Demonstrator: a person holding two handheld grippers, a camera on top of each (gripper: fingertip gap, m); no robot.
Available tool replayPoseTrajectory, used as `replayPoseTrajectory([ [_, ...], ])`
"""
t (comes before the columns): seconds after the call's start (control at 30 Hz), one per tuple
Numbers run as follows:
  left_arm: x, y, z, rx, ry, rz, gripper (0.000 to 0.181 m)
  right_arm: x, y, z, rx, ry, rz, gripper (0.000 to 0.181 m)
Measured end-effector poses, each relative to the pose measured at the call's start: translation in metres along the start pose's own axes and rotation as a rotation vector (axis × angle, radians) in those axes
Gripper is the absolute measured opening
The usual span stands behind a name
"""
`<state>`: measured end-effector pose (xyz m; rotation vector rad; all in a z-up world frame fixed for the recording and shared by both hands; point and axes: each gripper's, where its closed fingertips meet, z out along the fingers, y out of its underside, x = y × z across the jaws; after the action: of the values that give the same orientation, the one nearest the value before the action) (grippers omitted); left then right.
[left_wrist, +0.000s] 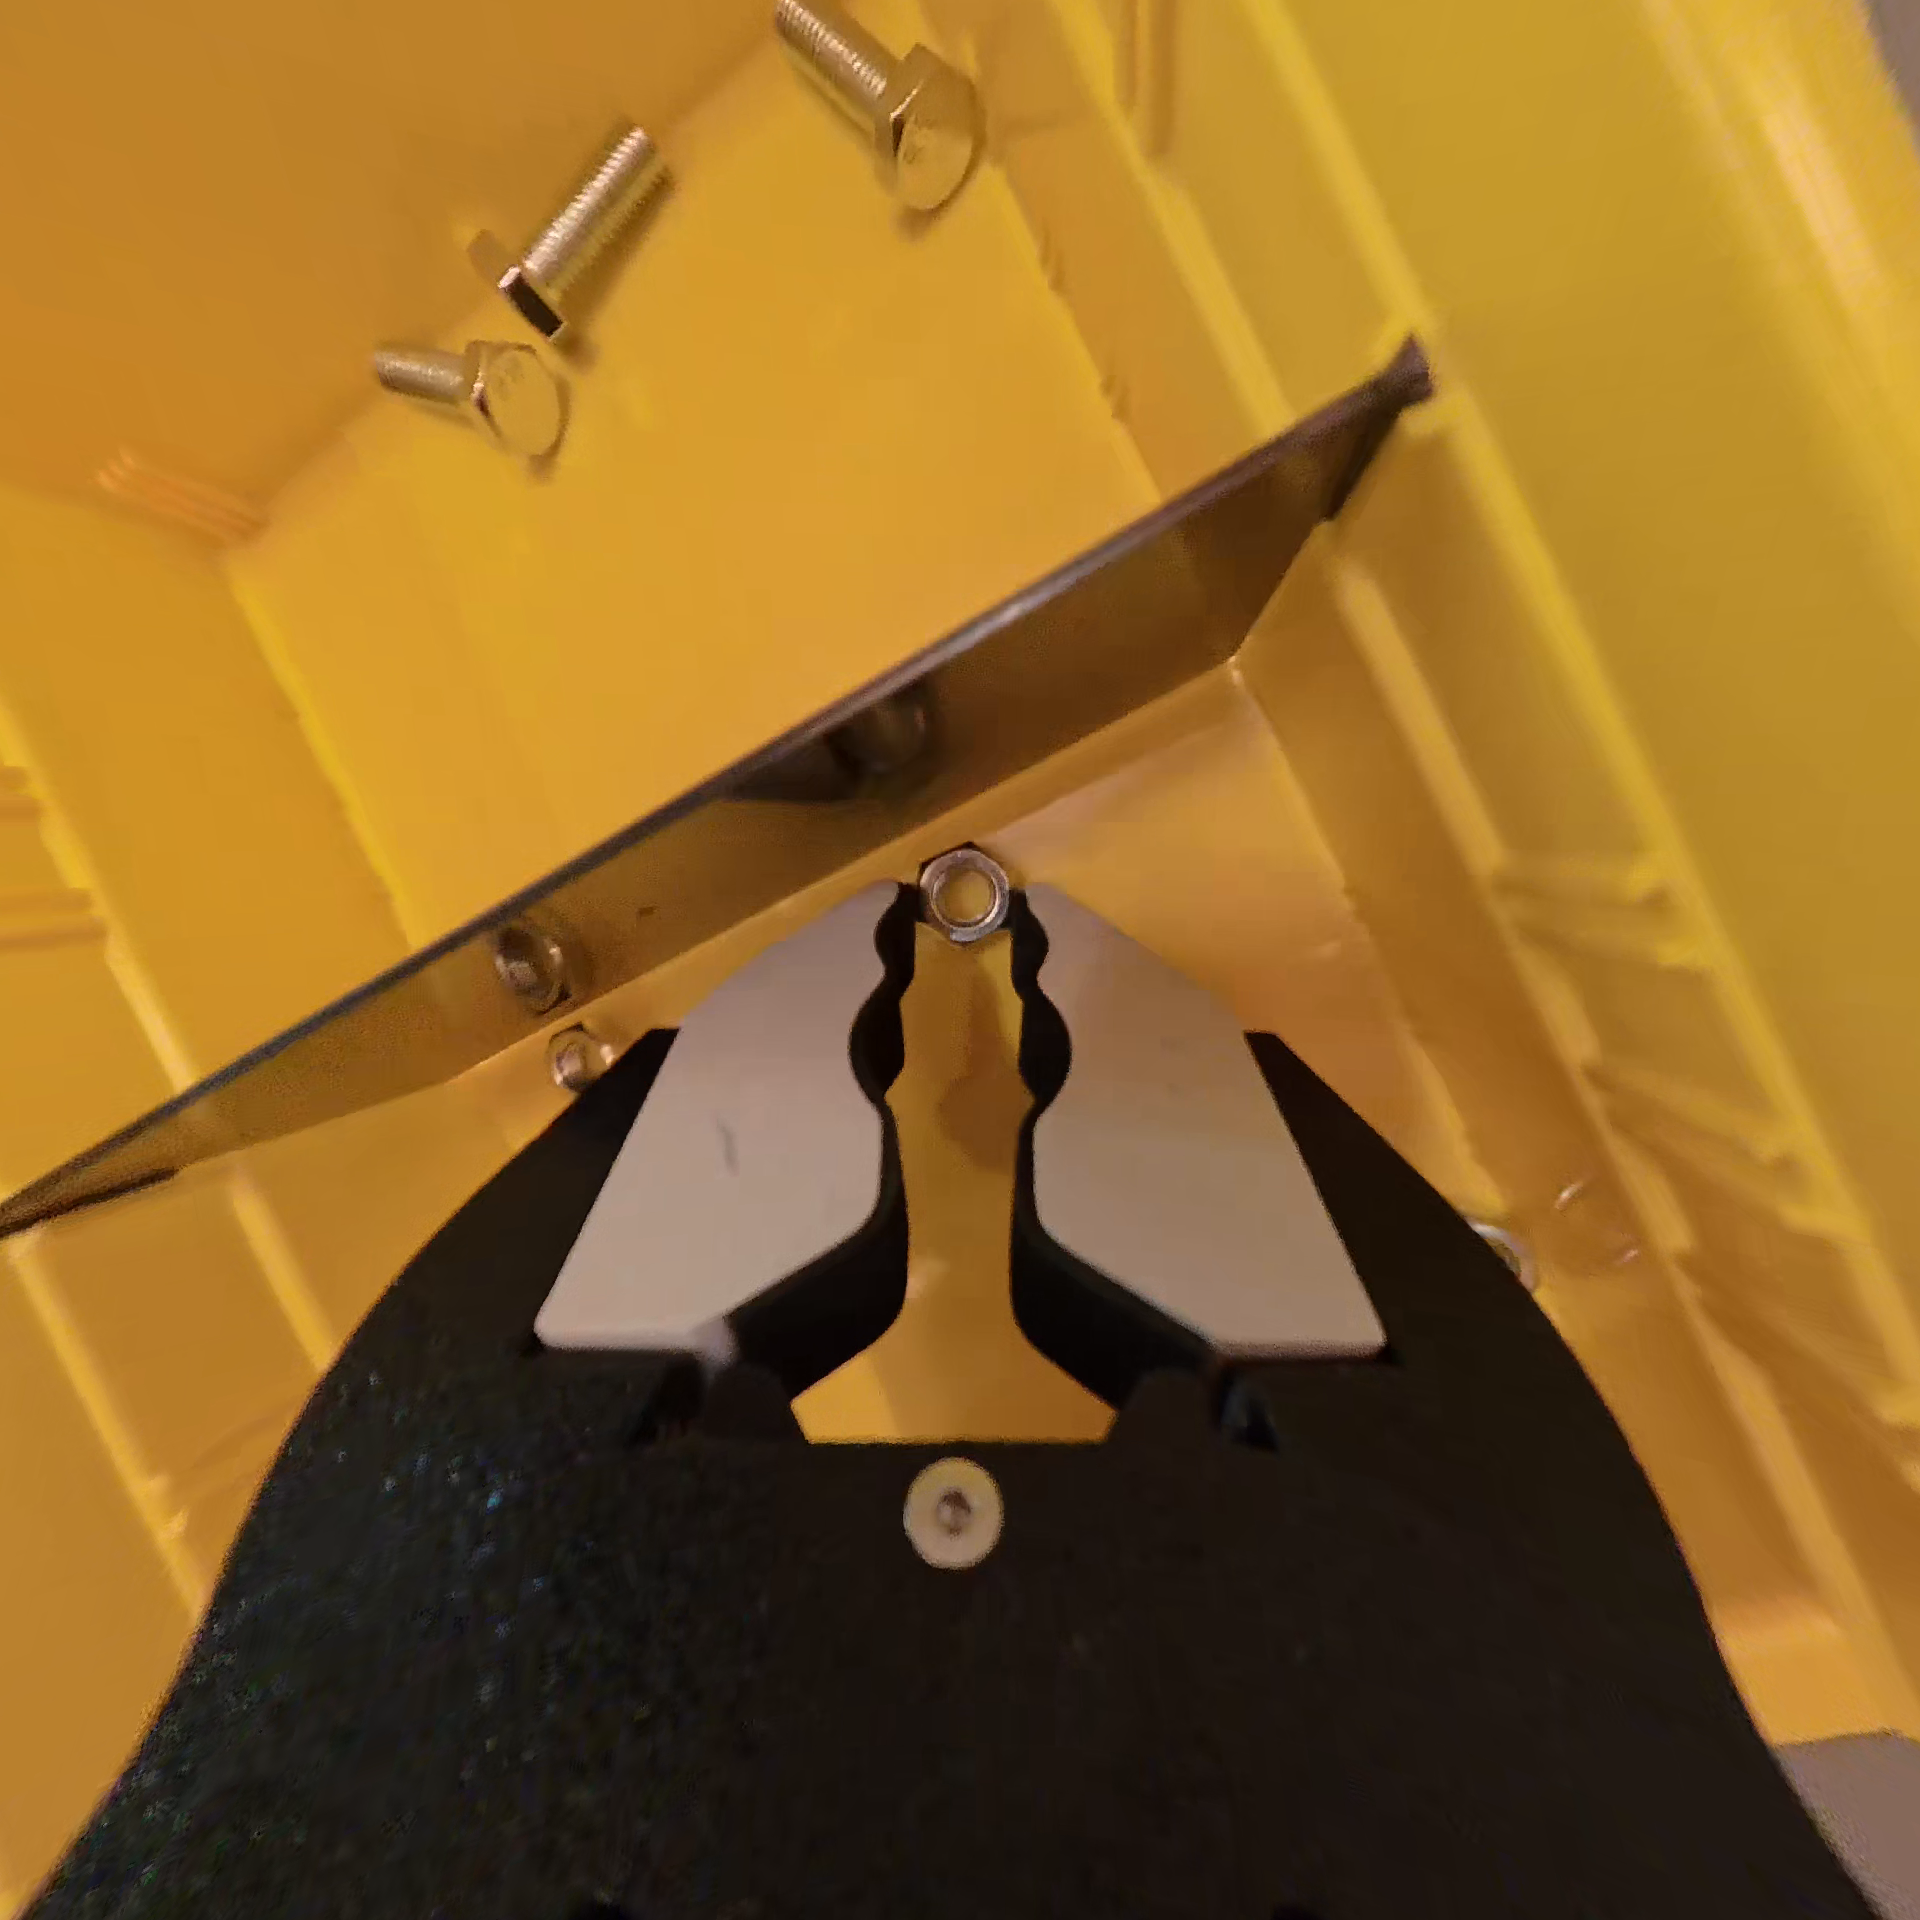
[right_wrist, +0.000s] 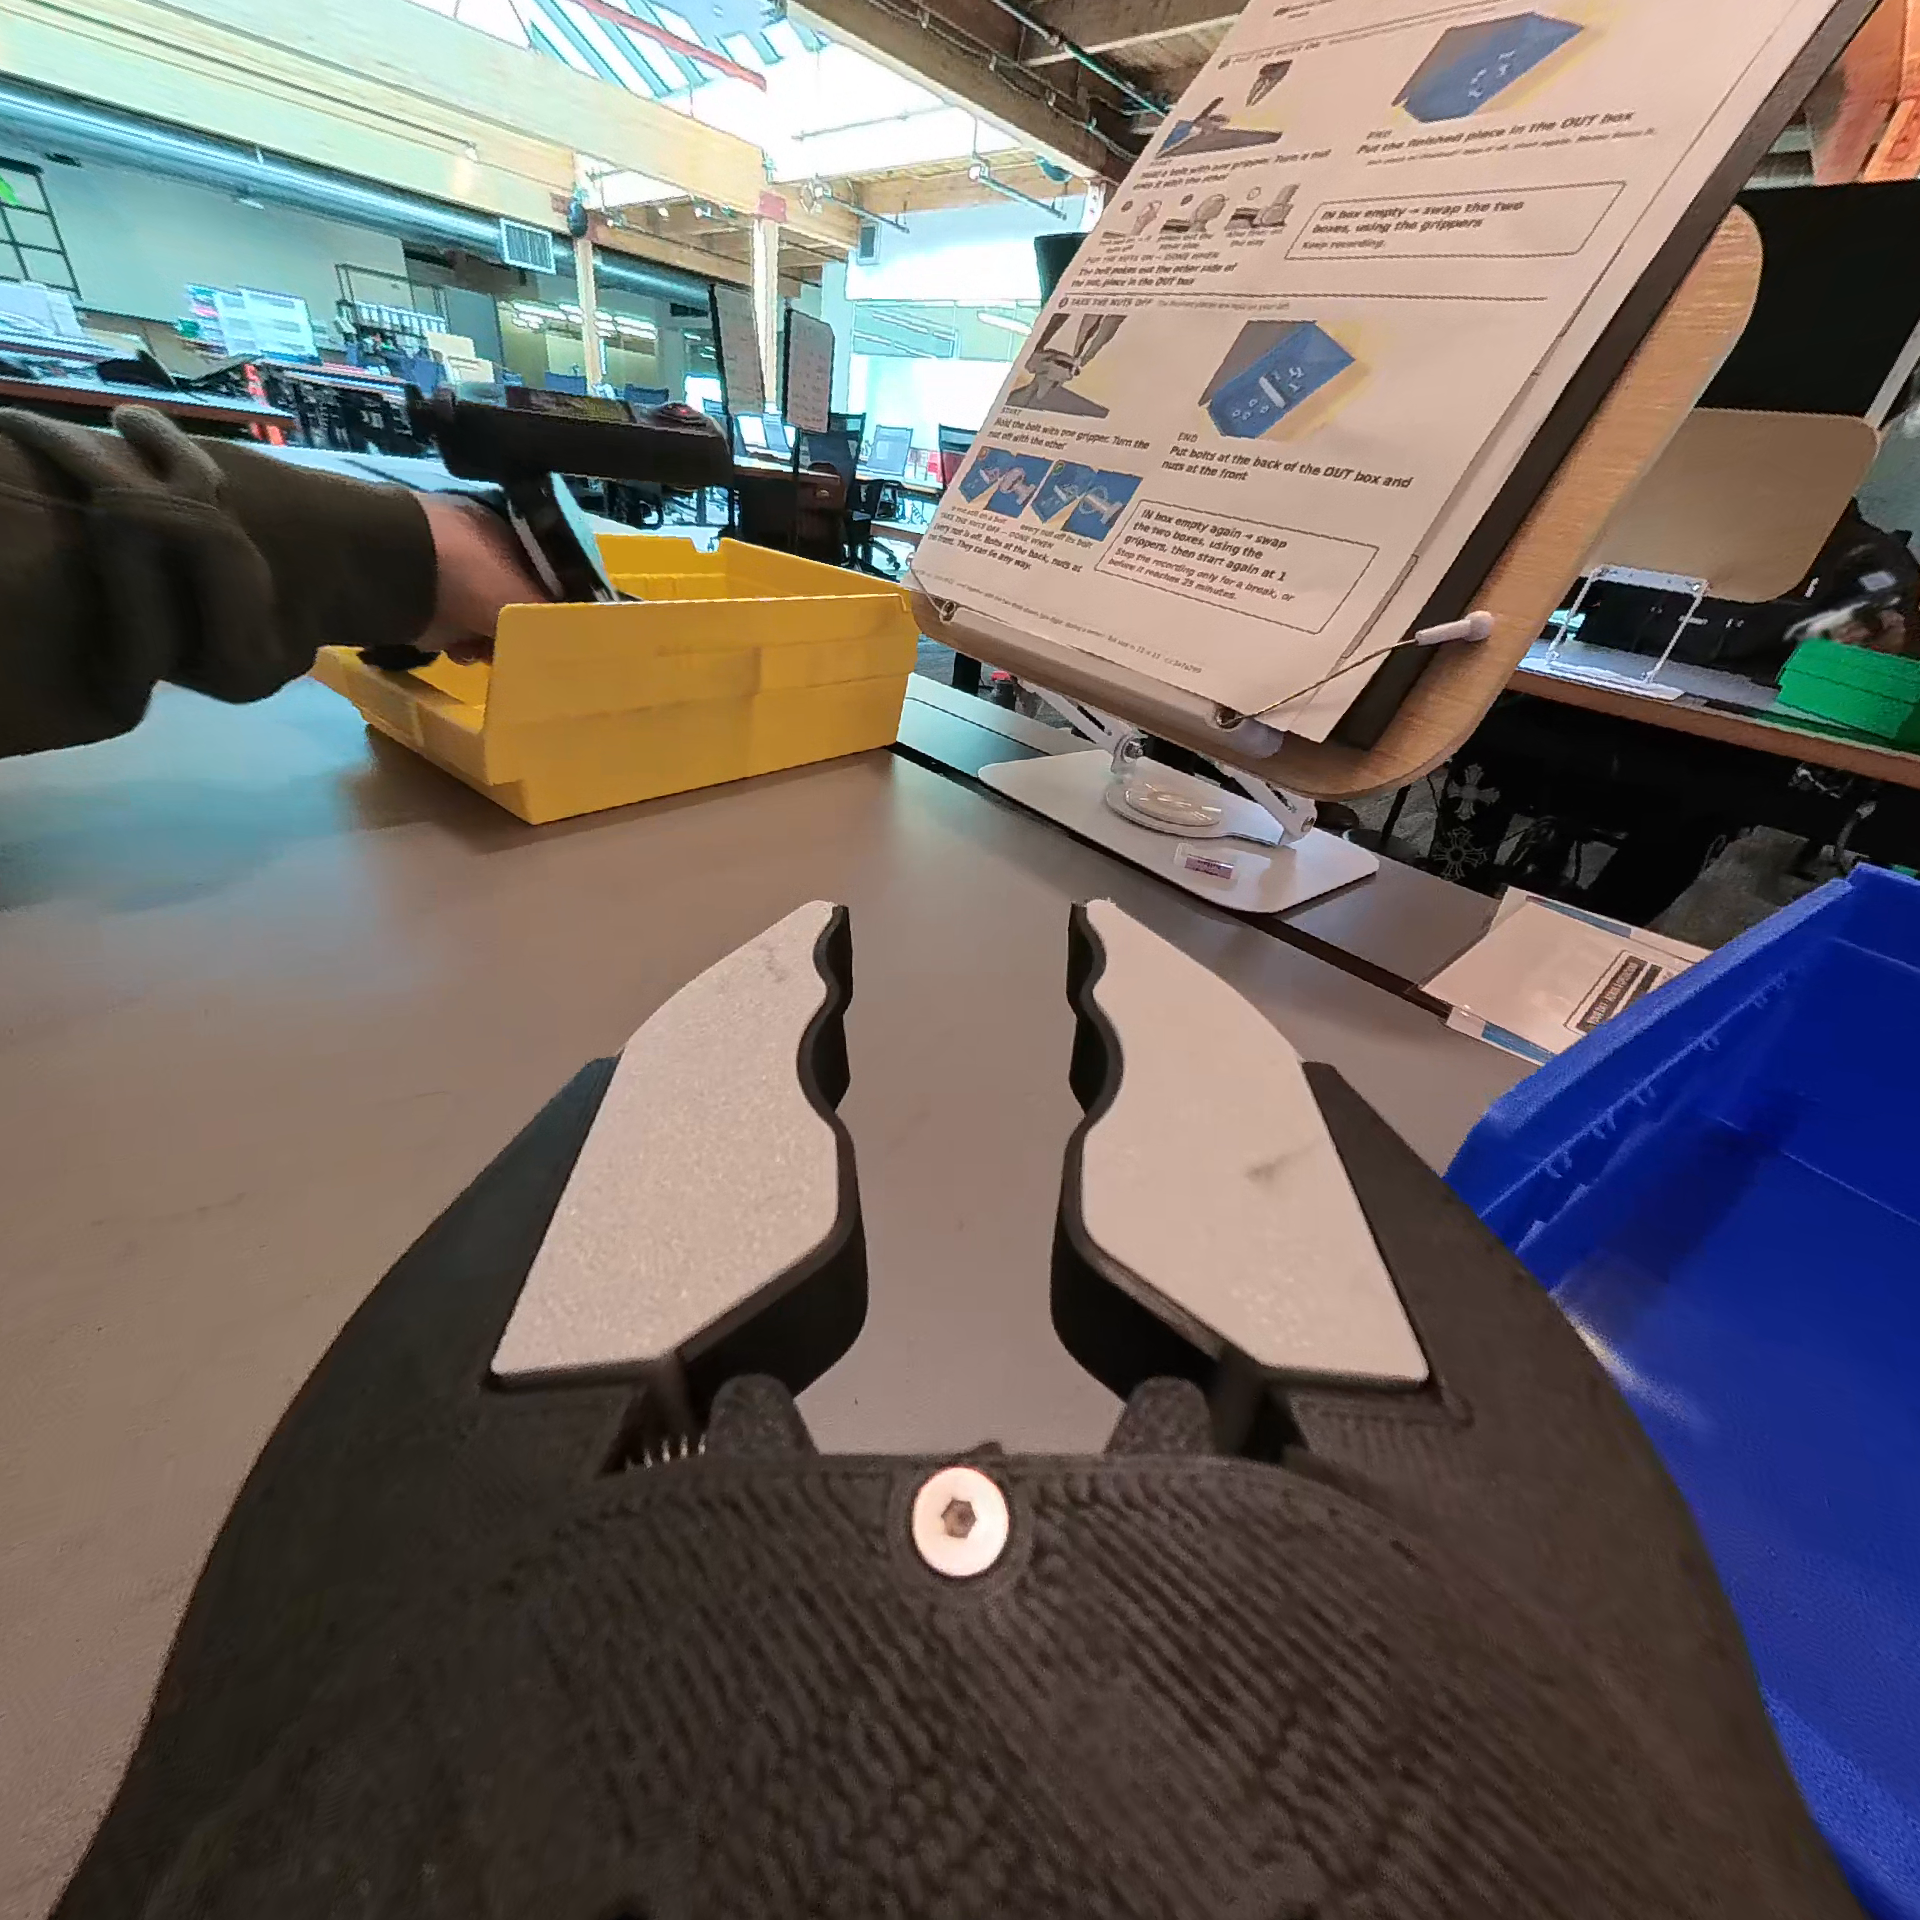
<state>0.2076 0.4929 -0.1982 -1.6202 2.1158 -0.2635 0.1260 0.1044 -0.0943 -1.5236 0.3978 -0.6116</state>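
A printed instruction sheet (right_wrist: 1288, 343) stood on a tilted wooden stand (right_wrist: 1621, 582); I leave its wording aside. My left claw (left_wrist: 968, 906) was down inside the yellow bin (left_wrist: 1558, 727), its tips pinching a small steel nut (left_wrist: 961, 896) against a shiny metal divider (left_wrist: 935, 707), as far as the blur let me judge. Three bolts (left_wrist: 582, 239) lay beyond it. My right claw (right_wrist: 958, 940) hung spread over the grey worktop (right_wrist: 364, 935), beside a blue bin (right_wrist: 1714, 1247), in an open workshop.
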Motion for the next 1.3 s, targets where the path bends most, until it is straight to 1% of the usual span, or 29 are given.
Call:
replayPoseTrajectory([
  [0.03, -0.001, 0.001, -0.005, 0.027, -0.006, -0.009, 0.017, 0.0, 0.0, 0.0, 0.0, -0.001, -0.003, 0.04],
  [0.1, 0.004, 0.0, -0.023, 0.112, 0.029, -0.058, 0.017, -0.001, 0.0, -0.001, -0.004, -0.002, 0.002, 0.04],
  [0.13, 0.008, -0.002, -0.036, 0.178, 0.058, -0.088, 0.017, -0.001, 0.0, -0.001, -0.003, -0.007, 0.014, 0.04],
  [0.2, 0.023, -0.009, -0.069, 0.352, 0.144, -0.099, 0.017, -0.004, -0.003, -0.001, 0.015, -0.03, 0.071, 0.041],
  [0.27, 0.045, -0.015, -0.106, 0.546, 0.224, -0.046, 0.017, -0.015, -0.009, 0.0, 0.045, -0.101, 0.179, 0.042],
  [0.33, 0.084, -0.017, -0.143, 0.736, 0.345, 0.056, 0.017, -0.034, -0.016, 0.002, 0.071, -0.239, 0.345, 0.044],
  [0.4, 0.133, -0.015, -0.18, 0.921, 0.478, 0.185, 0.017, -0.057, -0.026, 0.002, 0.095, -0.404, 0.547, 0.049],
  [0.43, 0.158, -0.012, -0.196, 0.995, 0.536, 0.248, 0.017, -0.068, -0.031, 0.002, 0.111, -0.486, 0.648, 0.048],
  [0.5, 0.202, -0.004, -0.219, 1.094, 0.595, 0.385, 0.017, -0.085, -0.037, 0.002, 0.127, -0.607, 0.816, 0.042],
  [0.53, 0.222, 0.001, -0.227, 1.131, 0.615, 0.46, 0.017, -0.092, -0.038, 0.002, 0.125, -0.65, 0.872, 0.043],
  [0.63, 0.272, 0.014, -0.24, 1.175, 0.675, 0.636, 0.017, -0.111, -0.035, 0.004, 0.085, -0.724, 0.94, 0.04],
  [0.7, 0.292, 0.018, -0.243, 1.193, 0.69, 0.711, 0.017, -0.12, -0.035, 0.001, 0.072, -0.77, 0.947, 0.036],
  [0.77, 0.303, 0.018, -0.249, 1.23, 0.716, 0.744, 0.017, -0.129, -0.035, -0.001, 0.048, -0.823, 0.957, 0.037],
  [0.9, 0.315, 0.019, -0.254, 1.265, 0.777, 0.775, 0.017, -0.137, -0.047, -0.013, 0.075, -0.981, 1.078, 0.036],
  [1.03, 0.323, 0.02, -0.258, 1.283, 0.811, 0.79, 0.017, -0.138, -0.06, -0.022, 0.134, -1.081, 1.151, 0.032],
  [1.17, 0.324, 0.019, -0.258, 1.292, 0.804, 0.794, 0.017, -0.134, -0.065, -0.024, 0.169, -1.099, 1.205, 0.024],
  [1.3, 0.324, 0.019, -0.256, 1.29, 0.786, 0.805, 0.017, -0.132, -0.062, -0.021, 0.159, -1.094, 1.238, 0.019],
])
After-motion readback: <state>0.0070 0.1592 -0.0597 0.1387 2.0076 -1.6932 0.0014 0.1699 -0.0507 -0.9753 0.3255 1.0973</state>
